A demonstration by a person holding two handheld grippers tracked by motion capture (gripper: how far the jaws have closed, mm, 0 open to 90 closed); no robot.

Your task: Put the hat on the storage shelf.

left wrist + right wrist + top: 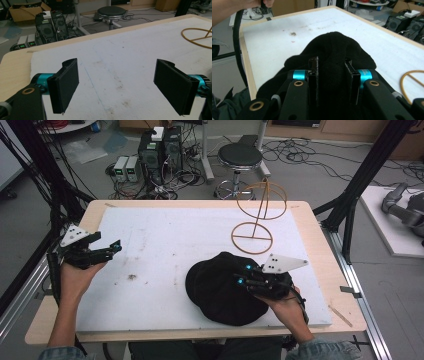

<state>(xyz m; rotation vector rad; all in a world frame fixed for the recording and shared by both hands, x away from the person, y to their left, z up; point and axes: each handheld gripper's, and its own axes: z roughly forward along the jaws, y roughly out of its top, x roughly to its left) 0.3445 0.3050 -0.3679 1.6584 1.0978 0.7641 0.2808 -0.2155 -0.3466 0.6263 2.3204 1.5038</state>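
Note:
A black fabric hat (217,287) lies on the white sheet (165,245) toward the front right of the table. My right gripper (241,275) is shut on a fold of that hat; in the right gripper view the black cloth (334,50) is pinched between the two jaws and bulges out ahead of them. A thin wooden wire stand (257,215) with a round base and an upper ring stands behind the hat. My left gripper (112,247) hovers over the sheet's left edge, open, with bare white sheet (115,72) between its jaws.
The wooden table's rim (310,220) frames the sheet. A black stool (240,157) and computer boxes (160,150) with cables sit on the floor behind. Black frame posts (365,175) rise at both sides. The stand's base ring (197,37) lies far right in the left gripper view.

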